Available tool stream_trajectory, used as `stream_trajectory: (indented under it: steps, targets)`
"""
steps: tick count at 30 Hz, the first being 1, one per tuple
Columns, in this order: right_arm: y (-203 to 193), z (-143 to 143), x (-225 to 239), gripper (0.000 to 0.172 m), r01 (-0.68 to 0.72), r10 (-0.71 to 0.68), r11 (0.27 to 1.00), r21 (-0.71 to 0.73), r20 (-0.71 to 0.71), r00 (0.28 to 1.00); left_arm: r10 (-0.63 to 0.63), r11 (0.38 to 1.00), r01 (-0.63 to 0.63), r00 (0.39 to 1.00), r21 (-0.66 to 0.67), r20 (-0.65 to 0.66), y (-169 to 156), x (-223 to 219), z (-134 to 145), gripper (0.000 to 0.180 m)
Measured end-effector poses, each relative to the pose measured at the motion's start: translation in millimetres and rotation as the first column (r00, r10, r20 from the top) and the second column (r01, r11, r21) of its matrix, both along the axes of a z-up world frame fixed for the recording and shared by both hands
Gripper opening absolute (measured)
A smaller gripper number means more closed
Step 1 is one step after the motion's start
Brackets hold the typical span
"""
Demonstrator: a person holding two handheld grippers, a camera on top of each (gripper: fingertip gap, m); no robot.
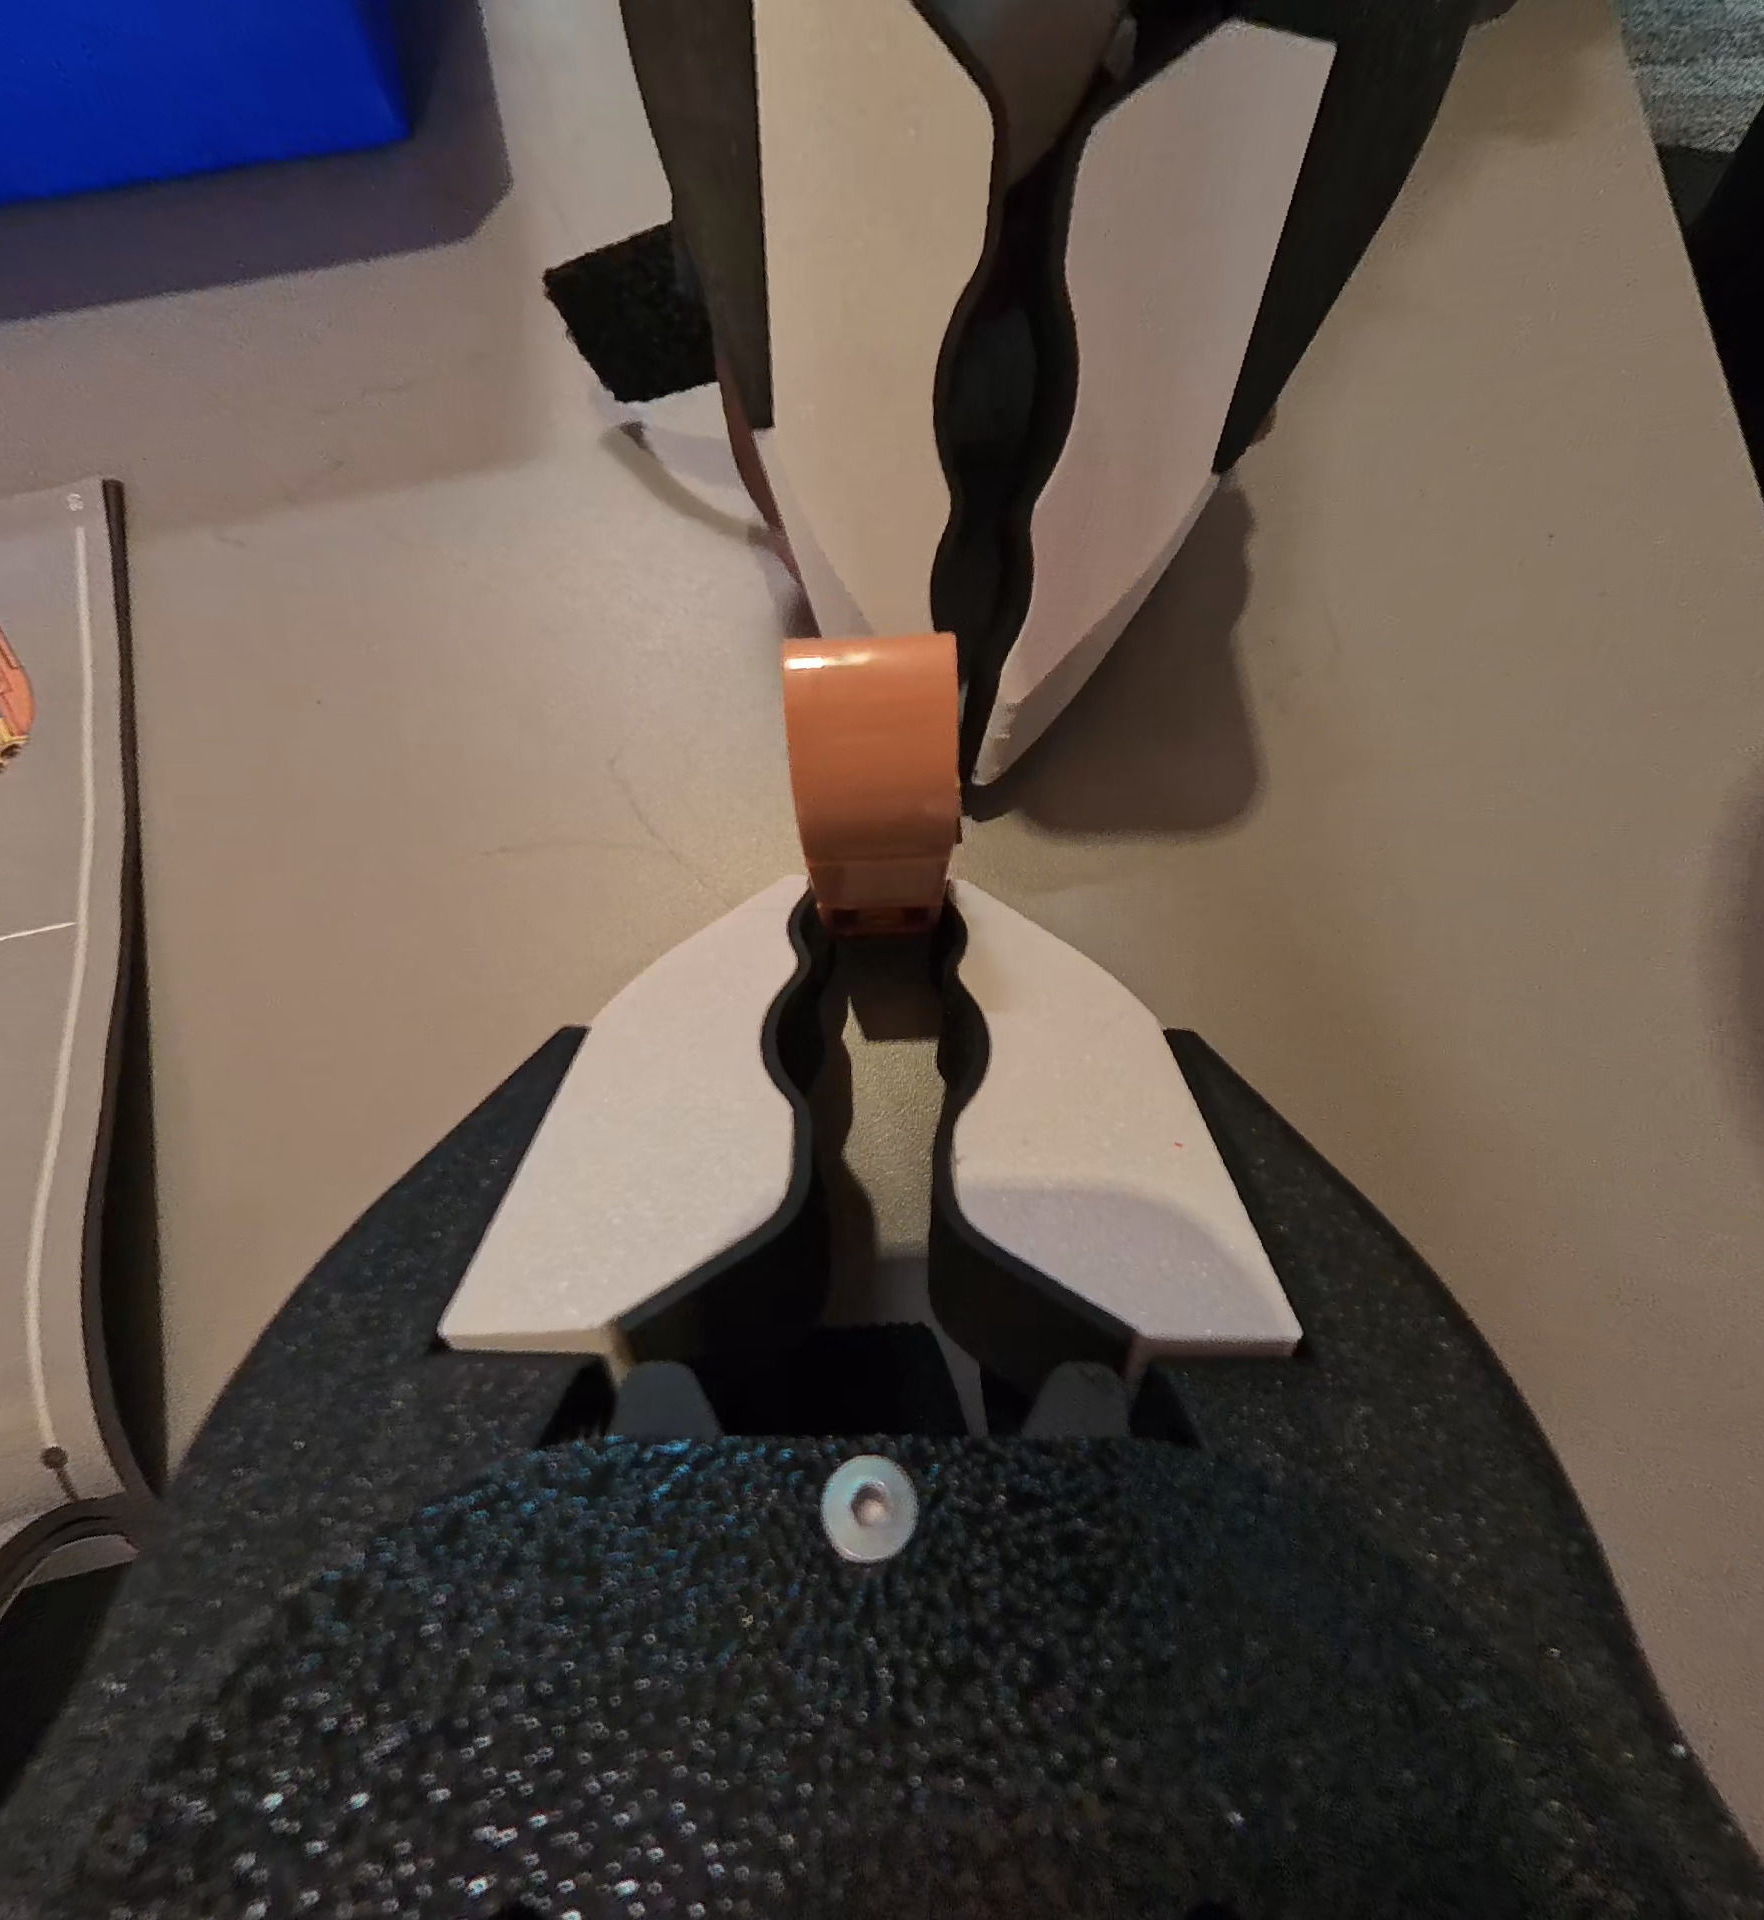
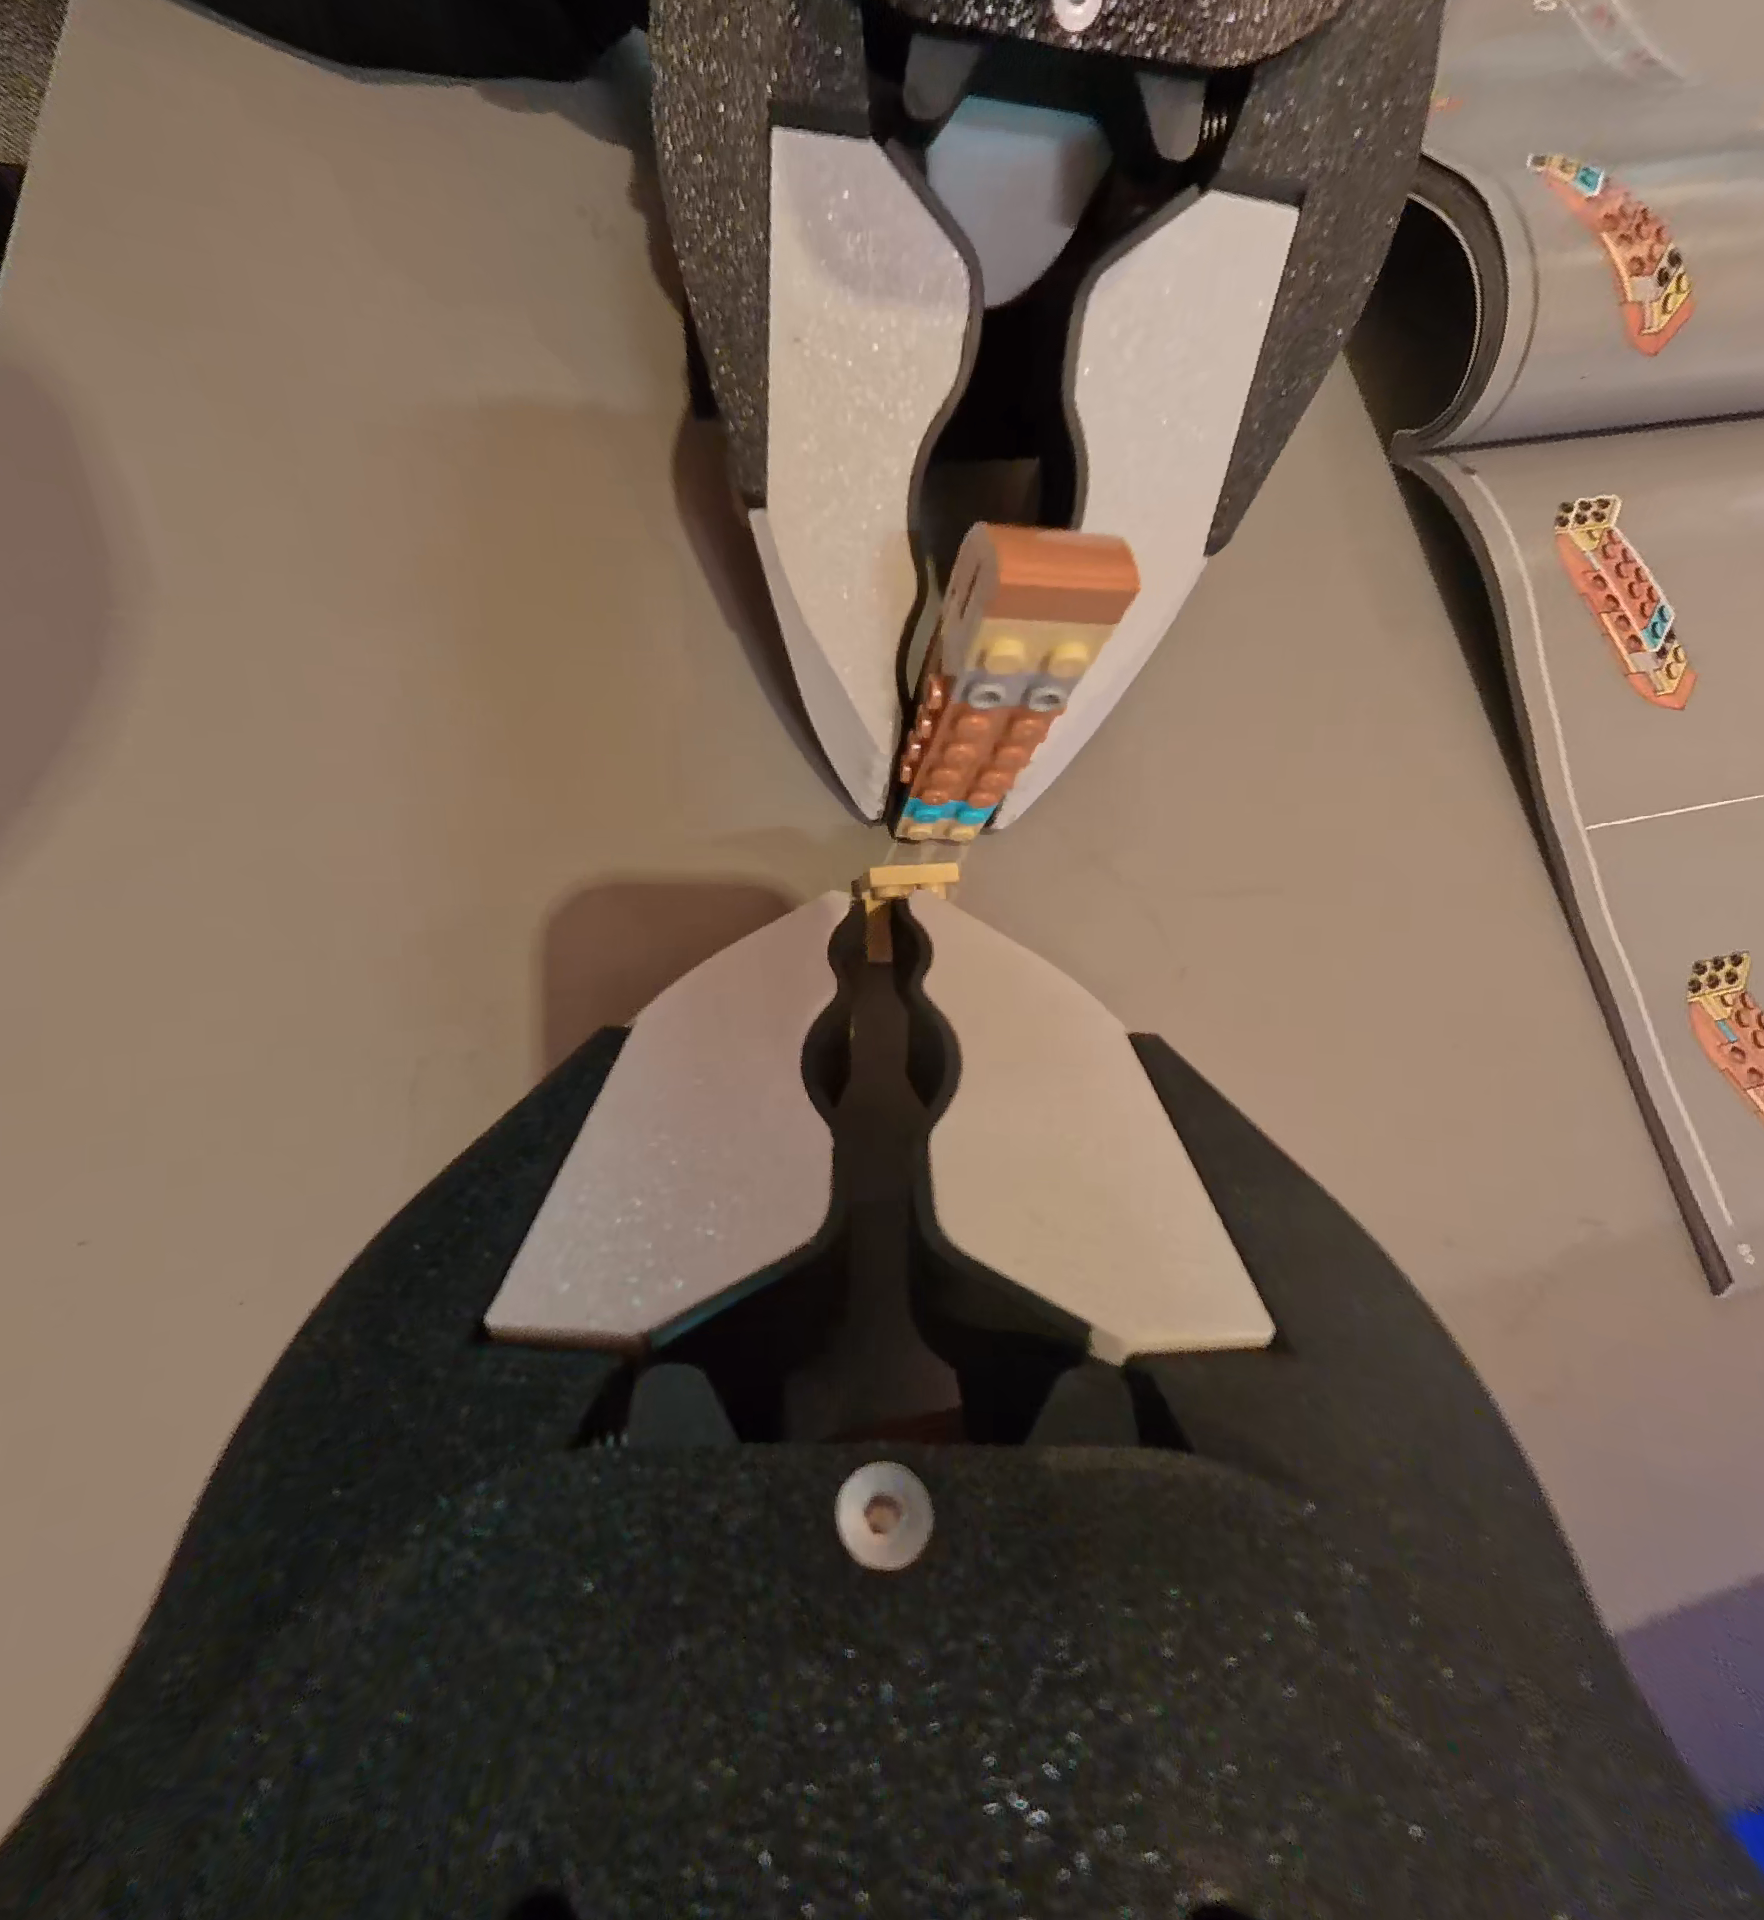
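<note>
Tan plate point(image 2: 907, 886) pinched in the right gripper's point(image 2: 883, 920) narrow jaws; left gripper point(image 1: 876, 914) clamps the brown brick assembly point(image 1: 873, 758).

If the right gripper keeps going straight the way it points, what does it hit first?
Probably the brick model clamped in the left gripper: its tan end faces the small tan piece held by the right gripper, barely apart.

The brown brick model point(image 1: 873, 764) is glossy, smooth plastic – light glints on its curved face. Both grippers have matt, grainy grey fingers point(image 1: 670, 1122) and rough, speckled black bodies. The table point(image 1: 390, 727) looks matt; the booklet point(image 2: 1626, 935) is smooth paper.
</note>
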State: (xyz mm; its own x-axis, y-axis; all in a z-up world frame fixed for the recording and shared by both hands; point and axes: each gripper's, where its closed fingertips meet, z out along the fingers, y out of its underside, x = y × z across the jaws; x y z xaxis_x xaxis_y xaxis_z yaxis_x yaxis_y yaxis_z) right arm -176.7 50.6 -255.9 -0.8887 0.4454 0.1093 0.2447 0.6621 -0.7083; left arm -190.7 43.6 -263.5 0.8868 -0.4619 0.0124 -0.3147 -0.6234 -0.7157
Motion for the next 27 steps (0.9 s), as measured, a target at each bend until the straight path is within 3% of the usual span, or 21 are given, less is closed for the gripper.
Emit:
stream_trajectory:
  steps: [27]
  targets:
    - [-3.2, -1.3, -2.2, 0.002, 0.002, -0.002, 1.0, 0.004, -0.046, 0.999, -0.017, 1.0, 0.017, 1.0, 0.024, 0.003, 0.9, 5.8, 5.8, 0.018]
